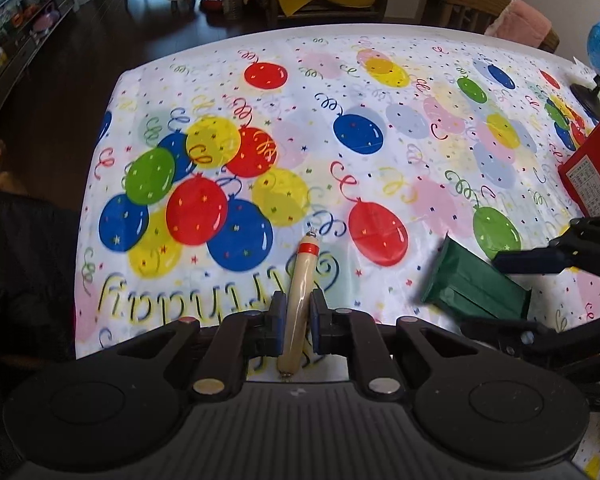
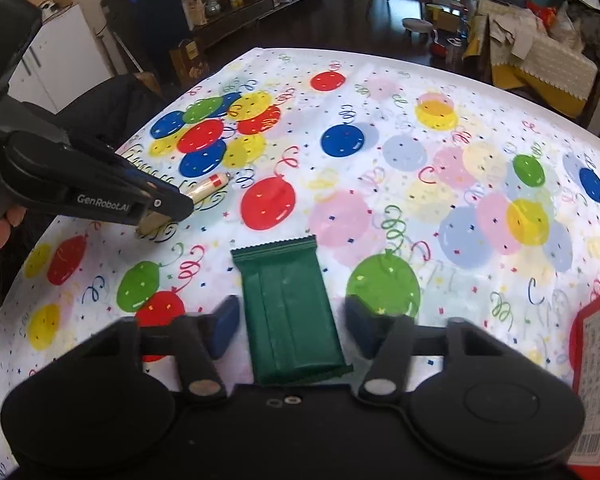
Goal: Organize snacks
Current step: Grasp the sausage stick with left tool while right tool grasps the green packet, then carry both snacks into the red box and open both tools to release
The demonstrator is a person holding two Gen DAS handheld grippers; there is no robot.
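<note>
Left claw [image 1: 296, 322] closed on a sausage stick [image 1: 300, 300], pinched near its middle between the two blue pads, low over the tabletop [image 1: 380, 92]; red band and metal clip at the far end, pointing away from the camera. Right claw [image 2: 290, 326] spread wide apart, one finger on each side of a green snack packet [image 2: 290, 312], not touching it; packet flat on the balloon tablecloth [image 2: 380, 184], crimped edge pointing away. Red box [image 2: 596, 380] at the right edge, white label with small print, too small to read. "GenRobot.AI" readable on the left claw's side in the right wrist view. Upside-down yellow lettering on the cloth, not fully readable.
</note>
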